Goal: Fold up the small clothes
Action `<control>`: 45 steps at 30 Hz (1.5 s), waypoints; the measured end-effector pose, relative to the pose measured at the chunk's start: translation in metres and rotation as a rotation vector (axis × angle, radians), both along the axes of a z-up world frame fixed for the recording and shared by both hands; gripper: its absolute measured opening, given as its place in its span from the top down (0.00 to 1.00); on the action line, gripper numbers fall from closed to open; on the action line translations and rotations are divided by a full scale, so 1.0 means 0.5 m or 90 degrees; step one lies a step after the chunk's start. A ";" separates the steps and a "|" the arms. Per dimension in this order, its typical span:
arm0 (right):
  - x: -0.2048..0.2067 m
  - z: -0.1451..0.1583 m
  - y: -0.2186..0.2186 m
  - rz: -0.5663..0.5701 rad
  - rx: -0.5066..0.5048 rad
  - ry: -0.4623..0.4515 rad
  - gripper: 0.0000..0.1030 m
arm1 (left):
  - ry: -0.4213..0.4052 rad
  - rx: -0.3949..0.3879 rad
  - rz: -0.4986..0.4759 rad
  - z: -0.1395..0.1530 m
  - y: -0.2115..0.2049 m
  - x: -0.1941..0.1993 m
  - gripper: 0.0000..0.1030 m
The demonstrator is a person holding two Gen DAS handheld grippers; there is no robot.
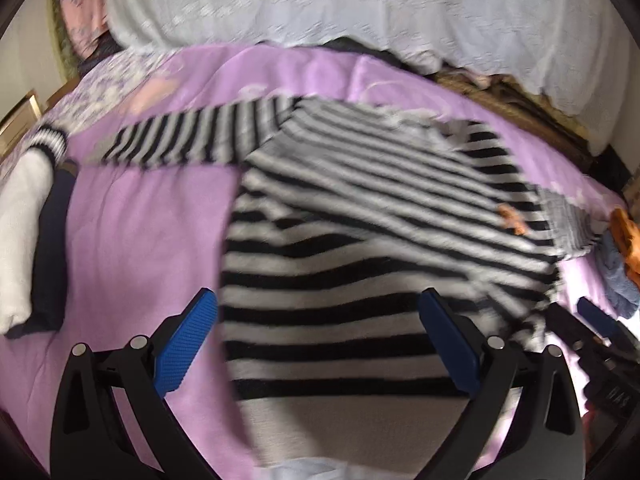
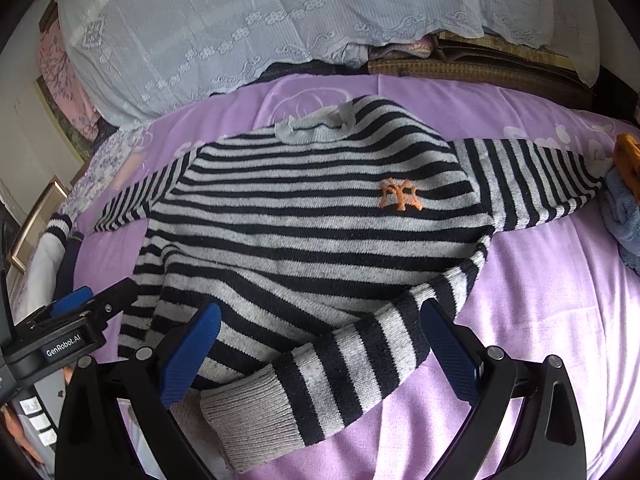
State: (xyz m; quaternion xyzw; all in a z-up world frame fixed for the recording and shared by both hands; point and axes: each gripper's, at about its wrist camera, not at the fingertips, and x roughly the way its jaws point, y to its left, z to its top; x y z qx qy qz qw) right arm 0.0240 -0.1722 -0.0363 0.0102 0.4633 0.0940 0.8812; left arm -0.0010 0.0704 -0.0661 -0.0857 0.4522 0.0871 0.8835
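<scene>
We have both claws released, each with its 2 blue pads spread wide and nothing between them. In the right wrist view our right gripper (image 2: 320,344) sits at the bottom of the frame, its pads either side of the striped sweater's near sleeve (image 2: 340,364), which lies bent across the lower centre with its grey ribbed cuff (image 2: 248,428) at the bottom. In the left wrist view, which is blurred, our left gripper (image 1: 318,340) hangs over the hem end of the striped sweater (image 1: 360,260), and part of the body looks folded or lifted across itself, though the blur keeps us from saying how. The sweater lies face up on the purple bedspread (image 2: 540,300), filling the middle of the right view, collar (image 2: 316,128) toward the top, orange embroidered logo (image 2: 400,194) right of centre, the other sleeve reaching to the left edge. A lace-covered pile (image 2: 240,20) fills the top, with orange and blue cloth (image 2: 624,200) at the right edge. From here, we judge the main risk is pinching only the top knit layer, so the sleeve drags and the body bunches. The loose knit could also snag on a textured pad, and the bent sleeve could twist rather than lie flat.
</scene>
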 end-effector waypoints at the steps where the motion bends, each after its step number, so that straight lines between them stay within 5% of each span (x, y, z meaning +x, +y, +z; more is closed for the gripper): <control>1: 0.001 -0.006 0.008 0.006 -0.007 0.006 0.03 | 0.009 0.001 0.006 -0.007 0.013 -0.002 0.04; 9: -0.003 -0.067 0.067 0.076 -0.079 0.025 0.03 | 0.104 -0.019 -0.012 -0.122 0.062 -0.055 0.04; 17: -0.093 -0.099 -0.005 0.057 -0.001 0.078 0.03 | 0.088 -0.074 -0.102 -0.133 0.020 -0.068 0.04; 22: -0.135 -0.079 0.042 0.099 -0.025 0.019 0.03 | 0.083 -0.081 -0.088 -0.135 0.031 -0.055 0.12; 25: -0.129 -0.089 0.044 0.094 -0.040 0.040 0.28 | 0.073 -0.066 -0.075 -0.132 0.033 -0.056 0.24; 28: -0.135 -0.084 0.021 0.090 -0.007 0.040 0.67 | 0.065 -0.054 -0.075 -0.127 0.036 -0.059 0.39; 29: -0.140 -0.079 0.014 0.091 -0.013 0.034 0.86 | 0.062 -0.053 -0.079 -0.124 0.036 -0.061 0.47; 30: -0.143 -0.075 0.003 0.092 -0.001 0.038 0.90 | 0.060 -0.054 -0.087 -0.120 0.035 -0.064 0.59; 33: -0.162 -0.062 -0.042 0.086 0.038 0.043 0.91 | 0.061 -0.084 -0.104 -0.114 0.043 -0.075 0.80; 35: -0.187 -0.055 -0.087 0.066 0.030 0.044 0.91 | 0.066 -0.112 -0.107 -0.117 0.057 -0.083 0.86; 38: -0.228 -0.064 -0.158 0.060 0.062 0.112 0.95 | 0.074 -0.149 -0.116 -0.121 0.074 -0.111 0.88; 41: -0.266 -0.093 -0.173 0.074 0.004 0.160 0.92 | 0.084 -0.144 -0.133 -0.124 0.078 -0.144 0.88; 43: -0.276 -0.107 -0.178 0.071 -0.025 0.174 0.74 | 0.089 -0.155 -0.138 -0.124 0.081 -0.154 0.87; 44: -0.276 -0.097 -0.184 0.063 -0.014 0.160 0.48 | 0.089 -0.166 -0.140 -0.121 0.083 -0.156 0.81; 45: -0.274 -0.076 -0.196 0.047 0.007 0.126 0.31 | 0.092 -0.189 -0.143 -0.119 0.086 -0.155 0.65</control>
